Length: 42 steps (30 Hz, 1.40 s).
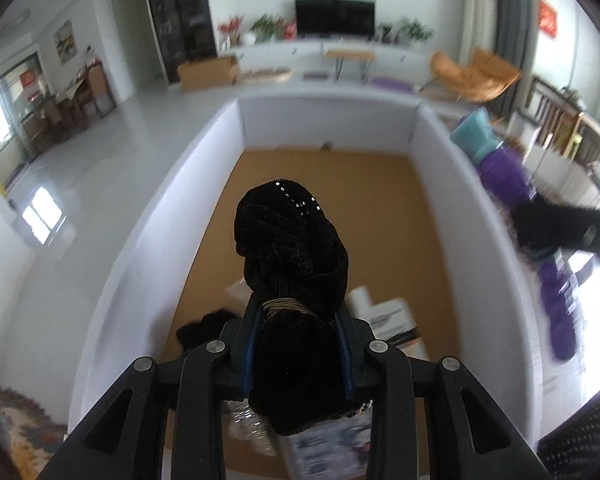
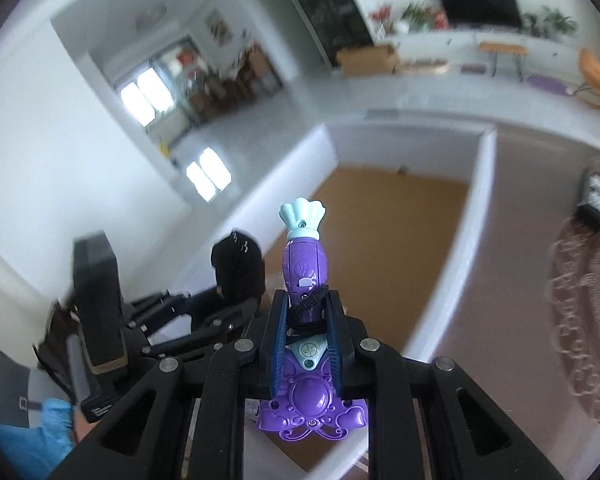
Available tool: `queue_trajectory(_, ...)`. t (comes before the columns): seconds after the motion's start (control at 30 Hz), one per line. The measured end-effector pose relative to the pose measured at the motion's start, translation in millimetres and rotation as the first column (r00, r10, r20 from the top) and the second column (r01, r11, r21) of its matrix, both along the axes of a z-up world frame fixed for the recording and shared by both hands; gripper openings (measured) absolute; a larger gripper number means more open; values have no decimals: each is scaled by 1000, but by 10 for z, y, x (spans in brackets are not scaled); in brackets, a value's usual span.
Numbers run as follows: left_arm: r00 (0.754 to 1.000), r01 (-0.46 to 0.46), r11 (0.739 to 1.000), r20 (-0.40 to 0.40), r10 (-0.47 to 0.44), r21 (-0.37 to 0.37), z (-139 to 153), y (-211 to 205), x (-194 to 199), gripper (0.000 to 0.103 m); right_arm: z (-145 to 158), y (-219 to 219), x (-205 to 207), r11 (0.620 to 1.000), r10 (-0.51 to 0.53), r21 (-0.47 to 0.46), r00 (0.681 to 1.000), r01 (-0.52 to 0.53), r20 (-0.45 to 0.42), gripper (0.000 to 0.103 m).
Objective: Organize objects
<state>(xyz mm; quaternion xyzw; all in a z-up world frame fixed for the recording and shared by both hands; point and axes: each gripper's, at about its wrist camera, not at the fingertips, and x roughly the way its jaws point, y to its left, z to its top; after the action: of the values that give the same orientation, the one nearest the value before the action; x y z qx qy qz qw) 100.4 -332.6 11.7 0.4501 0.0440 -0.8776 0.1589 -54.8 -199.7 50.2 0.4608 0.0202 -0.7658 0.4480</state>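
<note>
Living-room floor and a distant TV lie behind a white-walled box point(image 1: 432, 168) with a brown base; over it, the left gripper point(image 1: 298, 312) has its fingers closed on a black knitted bundle point(image 1: 292, 236) flecked with small stones, soft, light and likely to sag, so best pinched at its bunched middle; beside it, the right gripper point(image 2: 306, 320) clamps a purple plastic toy point(image 2: 306, 268) by its narrow neck; it looks rigid, light and slippery. Papers point(image 1: 392, 316) lie in the box below.
</note>
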Motion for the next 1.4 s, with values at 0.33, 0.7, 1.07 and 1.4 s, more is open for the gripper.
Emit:
queue_trajectory(0.33,996,-27,998,84,32,-65,-146,16,-142,97,-443,-274,-57,998,10,61,1000,-11,14,56)
queue_trajectory(0.7,992,43,999,-122,-43,-1,231,602,-152,103,-29,1113,198,957,-286,-38,905,289,-316,99)
queue_trajectory(1.07,878,456,889,-193,-439,51,340,2381,-385,103,-1038,2952,22,699,-625,170,709,694,-326,99)
queue_trajectory(1.4,890,449,892,-114,-441,57,-371,2982,-864,103,-1194,3089,-22,659,-655,189,679,728,-331,99)
